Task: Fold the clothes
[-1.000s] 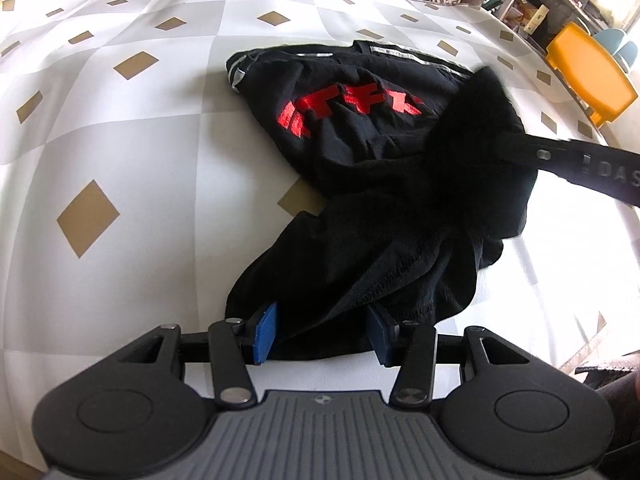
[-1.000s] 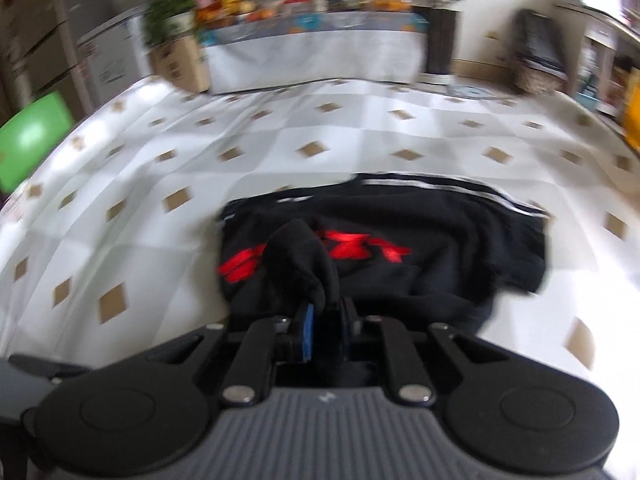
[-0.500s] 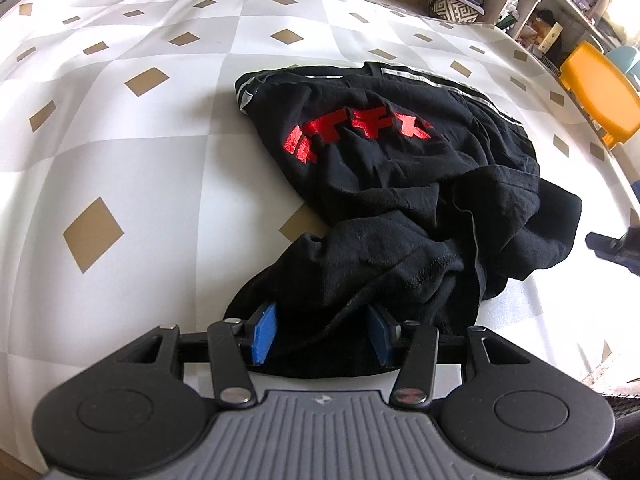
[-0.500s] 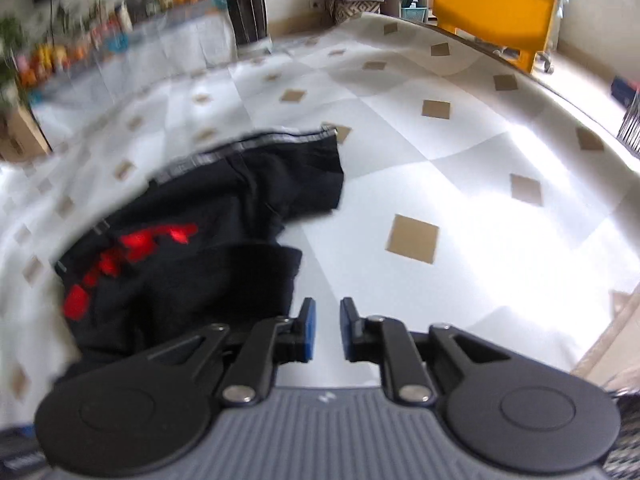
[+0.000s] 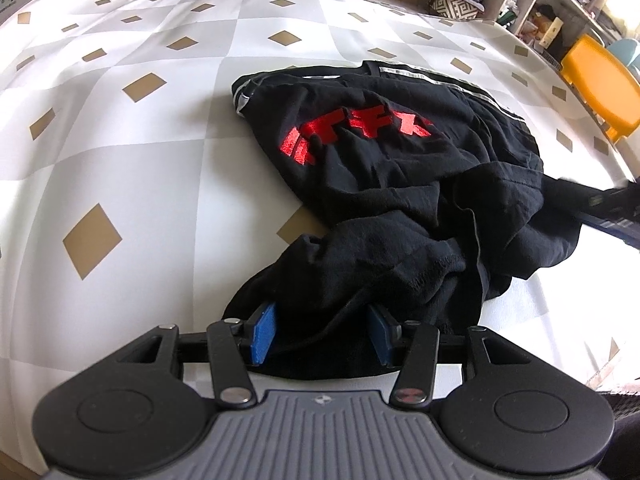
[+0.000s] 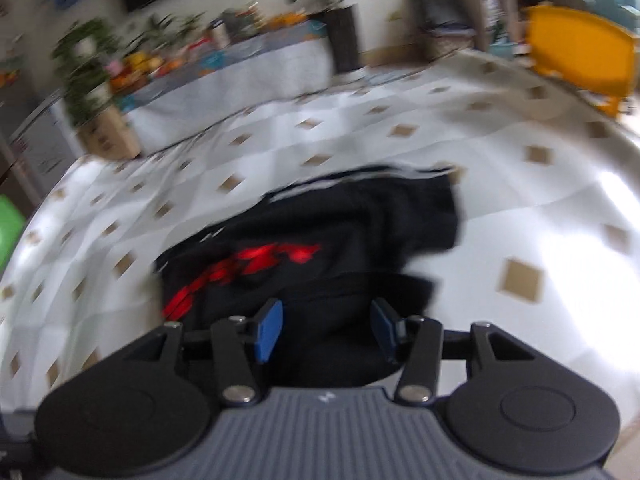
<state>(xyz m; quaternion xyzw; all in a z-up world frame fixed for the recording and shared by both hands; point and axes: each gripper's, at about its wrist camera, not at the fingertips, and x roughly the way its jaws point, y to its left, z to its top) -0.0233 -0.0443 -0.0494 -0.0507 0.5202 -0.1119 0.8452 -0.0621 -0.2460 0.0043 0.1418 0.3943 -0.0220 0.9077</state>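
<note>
Now that the right gripper (image 6: 326, 330) has let go of the bunched sleeve it was pinching a second ago and swung back toward the black shirt (image 5: 384, 184), its jaws are opening, with dark cloth lying beneath and between them but, as far as the blur allows, not pressed by the pads. The left gripper (image 5: 322, 330) holds about half-wide as before, the shirt's near hem bunched between its blue pads; whether they actually bite the cloth I cannot tell. The shirt lies crumpled on the diamond-patterned tablecloth (image 5: 132, 184), red lettering up, so the fold looks barely begun and a fresh grasp seems the likely next step. Left of the shirt and beyond it the cloth is bare and roomy; to its right the table edge and an orange chair (image 5: 600, 88) stand near.
</note>
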